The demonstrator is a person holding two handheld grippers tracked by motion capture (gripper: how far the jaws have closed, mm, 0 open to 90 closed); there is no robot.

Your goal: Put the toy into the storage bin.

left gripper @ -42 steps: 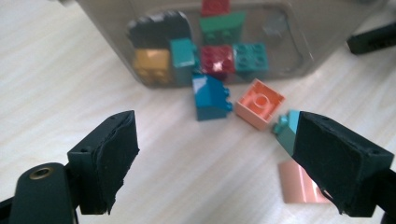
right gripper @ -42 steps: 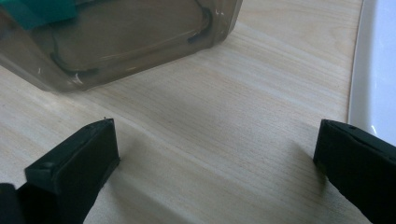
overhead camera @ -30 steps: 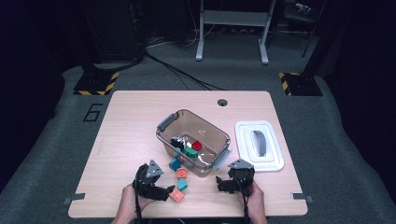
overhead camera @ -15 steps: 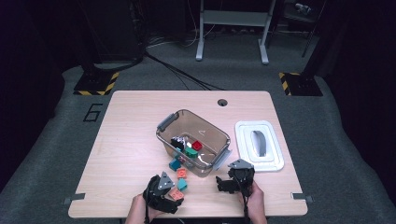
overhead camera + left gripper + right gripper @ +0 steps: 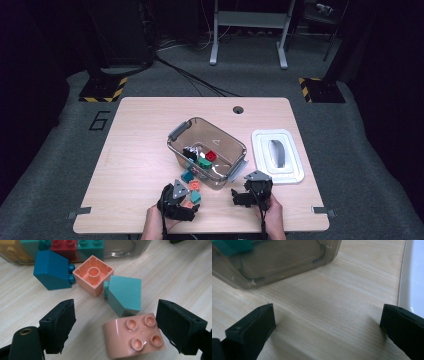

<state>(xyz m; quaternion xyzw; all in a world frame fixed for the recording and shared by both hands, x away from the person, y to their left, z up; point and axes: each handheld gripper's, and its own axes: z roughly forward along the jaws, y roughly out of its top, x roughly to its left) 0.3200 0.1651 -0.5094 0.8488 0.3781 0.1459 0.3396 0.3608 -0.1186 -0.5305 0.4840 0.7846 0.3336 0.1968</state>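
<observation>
While the left gripper (image 5: 116, 330) straddles a rounded pink 4-stud plastic brick (image 5: 133, 338), jaws just closing, pads not yet pressing, right gripper (image 5: 327, 327) released over bare wooden table (image 5: 342, 302), near clear plastic bin (image 5: 220, 137).

A light wooden table (image 5: 140, 150) carries a clear plastic bin (image 5: 225, 137) mid-tabletop and a white lid (image 5: 295, 167) by the right edge. Loose pink and teal plastic bricks (image 5: 192, 186) lie near the front edge.

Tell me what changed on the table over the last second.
The left tongs slid right and down over the loose bricks, their jaws closing a little around the pink rounded brick without gripping it yet. The right tongs, the clear bin, the white lid and the other bricks stayed put.
</observation>
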